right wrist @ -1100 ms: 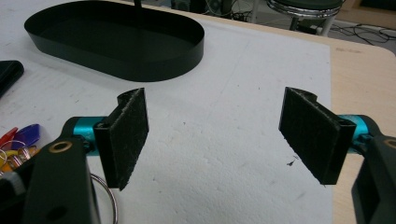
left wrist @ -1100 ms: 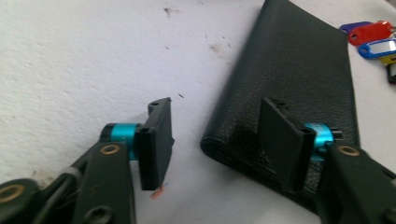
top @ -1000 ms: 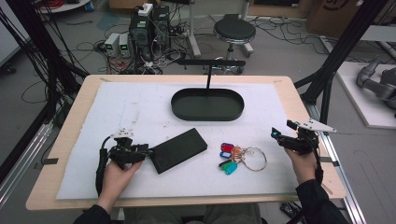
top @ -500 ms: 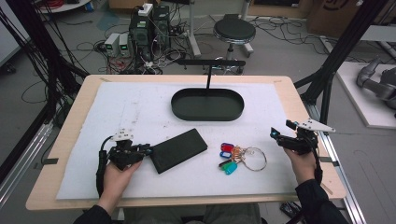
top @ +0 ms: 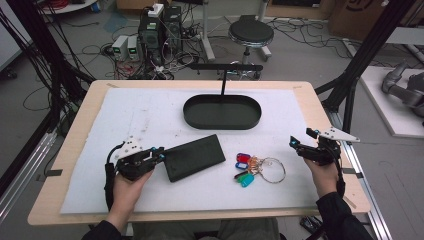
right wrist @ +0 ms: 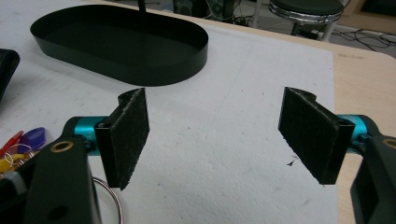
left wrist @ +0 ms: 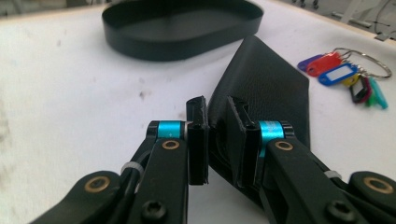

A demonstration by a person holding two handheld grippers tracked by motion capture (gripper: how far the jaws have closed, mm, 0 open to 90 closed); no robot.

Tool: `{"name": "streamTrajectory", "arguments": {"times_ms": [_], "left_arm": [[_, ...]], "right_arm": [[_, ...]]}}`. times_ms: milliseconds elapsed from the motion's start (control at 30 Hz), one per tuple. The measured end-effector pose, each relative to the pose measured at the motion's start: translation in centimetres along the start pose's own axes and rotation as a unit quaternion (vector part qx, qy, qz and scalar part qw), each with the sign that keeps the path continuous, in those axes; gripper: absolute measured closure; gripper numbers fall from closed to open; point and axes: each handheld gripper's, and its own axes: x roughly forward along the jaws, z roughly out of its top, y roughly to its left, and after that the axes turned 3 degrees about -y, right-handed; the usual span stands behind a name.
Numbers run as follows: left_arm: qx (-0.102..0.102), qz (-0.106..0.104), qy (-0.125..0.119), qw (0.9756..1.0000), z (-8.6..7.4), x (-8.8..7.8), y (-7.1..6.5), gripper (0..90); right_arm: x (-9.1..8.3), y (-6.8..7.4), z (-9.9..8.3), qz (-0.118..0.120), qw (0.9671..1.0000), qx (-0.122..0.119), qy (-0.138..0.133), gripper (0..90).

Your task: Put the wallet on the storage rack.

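A black leather wallet (top: 194, 157) lies on the white mat, left of centre. My left gripper (top: 159, 152) is at its left end. In the left gripper view the jaws have just been closing, and the left gripper (left wrist: 217, 126) now pinches the wallet (left wrist: 266, 84) by its near edge, which is tipped up off the mat. My right gripper (top: 300, 138) stands open near the table's right edge. In the right gripper view there is only bare mat between the pads of the right gripper (right wrist: 217, 135).
A black oval tray (top: 222, 122) with an upright post stands at the back centre of the mat; its rim (left wrist: 177, 46) (right wrist: 140, 70) is in both gripper views. A key ring with coloured tags (top: 250, 167) (left wrist: 345, 74) (right wrist: 18, 144) lies between wallet and right gripper.
The left jaws have closed onto the wallet's near end, and the left hand has risen slightly with it. The right gripper has stayed where it was.
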Motion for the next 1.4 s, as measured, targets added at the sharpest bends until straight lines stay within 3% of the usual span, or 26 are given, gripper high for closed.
{"name": "streamTrajectory", "arguments": {"times_ms": [33,67,133,267,367,600,633,733,767,800,833,933,967,1000,1033,1067,1100,1133,1167,1200,1233,1267,1300,1333,1367,1400], "left_arm": [[0.027,-0.007,-0.017,0.9995,0.3,-0.1,-0.4,79.3],[0.027,-0.007,-0.017,0.9995,0.3,-0.1,-0.4,79.3],[0.053,-0.015,-0.029,0.9981,0.7,-0.2,-1.1,79.4],[0.079,-0.022,-0.045,0.9957,0.8,-0.4,-1.6,79.4],[0.088,-0.027,-0.052,0.9944,0.9,-0.5,-1.8,79.6],[0.114,-0.039,-0.07,0.9903,1.2,-0.7,-2.3,79.6],[0.114,-0.039,-0.07,0.9903,1.2,-0.7,-2.3,79.7],[0.119,-0.043,-0.073,0.9893,1.3,-0.8,-2.5,79.6],[0.122,-0.044,-0.073,0.9889,1.3,-0.8,-2.5,79.6],[0.126,-0.046,-0.075,0.9882,1.4,-0.9,-2.6,79.6],[0.126,-0.046,-0.075,0.9882,1.4,-0.9,-2.6,79.6],[0.132,-0.05,-0.076,0.9871,1.4,-1.0,-2.8,79.6],[0.132,-0.05,-0.076,0.9871,1.4,-1.0,-2.8,79.6],[0.135,-0.053,-0.077,0.9864,1.4,-1.1,-2.9,79.6],[0.135,-0.053,-0.077,0.9864,1.4,-1.1,-2.9,79.6],[0.136,-0.054,-0.077,0.9863,1.4,-1.1,-2.9,79.6],[0.137,-0.055,-0.077,0.986,1.4,-1.1,-2.9,79.6],[0.138,-0.056,-0.077,0.9859,1.4,-1.1,-2.9,79.6],[0.139,-0.057,-0.077,0.9856,1.4,-1.2,-2.9,79.6],[0.139,-0.06,-0.079,0.9853,1.4,-1.2,-2.9,79.6],[0.139,-0.06,-0.079,0.9853,1.4,-1.2,-2.9,79.6],[0.141,-0.061,-0.078,0.9851,1.4,-1.2,-2.9,79.6],[0.142,-0.063,-0.079,0.9848,1.4,-1.3,-3.0,79.6],[0.142,-0.063,-0.079,0.9848,1.4,-1.3,-3.0,79.6],[0.143,-0.065,-0.08,0.9844,1.4,-1.3,-3.0,79.6],[0.144,-0.067,-0.081,0.984,1.4,-1.3,-3.0,79.6]], "right_arm": [[0.0,0.2,0.1,0.005,1.0,-0.001,-0.006,25.0],[0.0,0.3,0.2,0.01,0.9999,-0.002,-0.008,24.9],[0.1,0.7,0.3,0.02,0.9997,-0.004,-0.014,24.9],[0.4,1.8,0.7,0.043,0.9987,-0.01,-0.024,24.9],[0.6,2.3,1.0,0.058,0.9978,-0.012,-0.032,25.0],[2.2,4.6,2.1,0.137,0.989,-0.034,-0.045,25.0],[2.2,4.6,2.1,0.137,0.989,-0.034,-0.045,25.0],[3.6,6.0,2.6,0.184,0.981,-0.052,-0.035,25.0],[3.6,6.0,2.6,0.184,0.981,-0.052,-0.035,25.0],[4.3,6.7,2.9,0.204,0.977,-0.057,-0.029,24.9],[4.3,6.7,2.9,0.204,0.977,-0.057,-0.029,24.9],[6.2,8.0,3.3,0.244,0.968,-0.058,-0.011,25.0],[6.2,8.0,3.3,0.244,0.968,-0.058,-0.011,25.0],[7.0,8.7,3.4,0.261,0.9633,-0.061,-0.002,25.0],[7.0,8.7,3.4,0.261,0.9633,-0.061,-0.002,25.0],[7.8,9.3,3.5,0.277,0.9587,-0.065,0.007,25.0],[7.8,9.3,3.5,0.277,0.9587,-0.065,0.007,25.0],[8.6,9.9,3.6,0.288,0.9548,-0.072,0.018,25.0],[8.6,9.9,3.6,0.288,0.9548,-0.072,0.018,25.0],[9.3,10.5,3.5,0.299,0.9507,-0.078,0.028,25.0],[9.3,10.5,3.5,0.299,0.9507,-0.078,0.028,25.0],[10.0,11.1,3.5,0.31,0.9461,-0.087,0.039,25.3],[10.2,11.4,3.4,0.315,0.9438,-0.091,0.045,26.7],[10.2,11.4,3.4,0.315,0.9438,-0.091,0.045,26.7],[10.6,11.7,3.4,0.318,0.9415,-0.1,0.051,28.9],[11.0,12.4,3.3,0.325,0.9368,-0.115,0.057,32.4]]}}
